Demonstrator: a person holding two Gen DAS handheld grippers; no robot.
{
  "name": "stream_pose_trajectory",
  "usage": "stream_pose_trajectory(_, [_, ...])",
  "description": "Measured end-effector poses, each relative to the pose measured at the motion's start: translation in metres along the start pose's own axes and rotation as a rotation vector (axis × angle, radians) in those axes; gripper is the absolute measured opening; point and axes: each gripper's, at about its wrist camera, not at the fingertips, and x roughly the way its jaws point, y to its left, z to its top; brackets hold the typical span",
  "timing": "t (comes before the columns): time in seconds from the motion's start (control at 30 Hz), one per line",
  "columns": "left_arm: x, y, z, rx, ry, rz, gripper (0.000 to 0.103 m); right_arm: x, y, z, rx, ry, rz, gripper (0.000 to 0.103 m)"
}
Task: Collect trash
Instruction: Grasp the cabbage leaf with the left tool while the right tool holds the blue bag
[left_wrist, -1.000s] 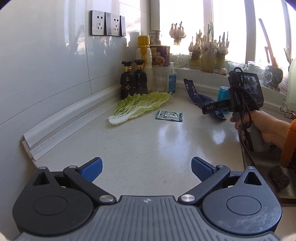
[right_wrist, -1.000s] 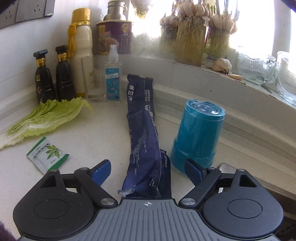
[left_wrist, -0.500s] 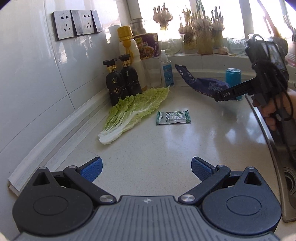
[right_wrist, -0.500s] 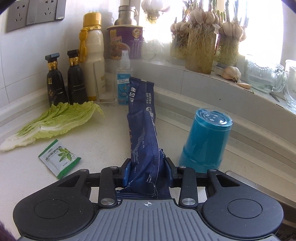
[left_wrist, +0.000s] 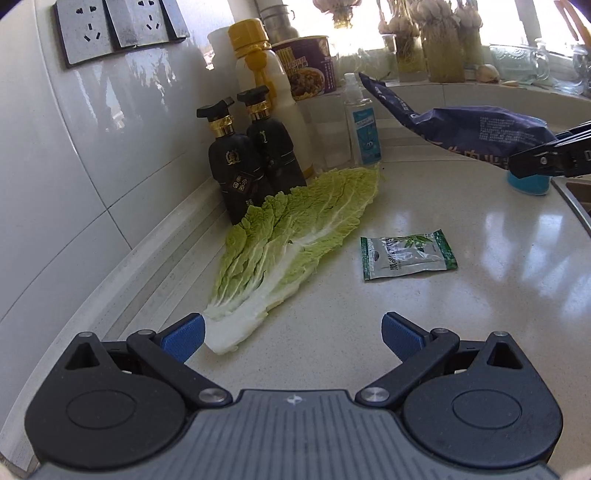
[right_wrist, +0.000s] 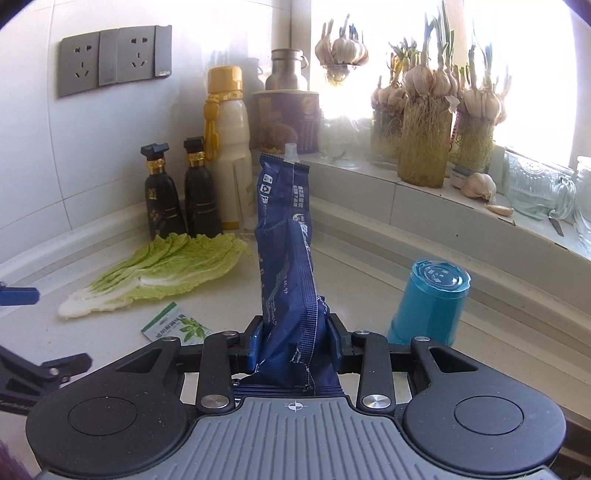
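My right gripper is shut on a long dark blue wrapper and holds it lifted off the counter; the wrapper also shows in the left wrist view. My left gripper is open and empty, low over the counter, its left fingertip beside the white stem end of a cabbage leaf. A small green and white sachet lies flat to the right of the leaf. The leaf and sachet also show in the right wrist view.
Two black bottles, a yellow-capped bottle, a noodle cup and a small spray bottle stand along the tiled wall. An upturned blue cup stands near the sink edge. Jars of sprouting garlic line the sill.
My right gripper has shut on the blue wrapper and lifted it off the counter. My left gripper has moved forward and left toward the cabbage leaf, staying open.
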Motion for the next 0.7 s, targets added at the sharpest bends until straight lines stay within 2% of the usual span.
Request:
stream_pose_trajectory(0.17, [0.023, -0.001, 0.01, 0.052, 0.009, 0.01, 0.102, -0.006, 0.008, 0.005, -0.017, -0.022, 0.04, 0.033])
stream_pose_trajectory(0.37, [0.051, 0.004, 0.02, 0.039, 0.015, -0.017, 0.102, -0.006, 0.009, 0.009, -0.035, -0.033, 0.046, 0.033])
stream_pose_trajectory(0.6, [0.074, 0.021, 0.03, -0.023, 0.032, -0.092, 0.103, 0.002, 0.005, 0.01, -0.024, -0.024, 0.059, 0.033])
stream_pose_trajectory(0.7, [0.085, 0.034, 0.029, -0.125, 0.047, -0.127, 0.103, 0.006, 0.004, 0.009, -0.028, -0.019, 0.06, 0.033])
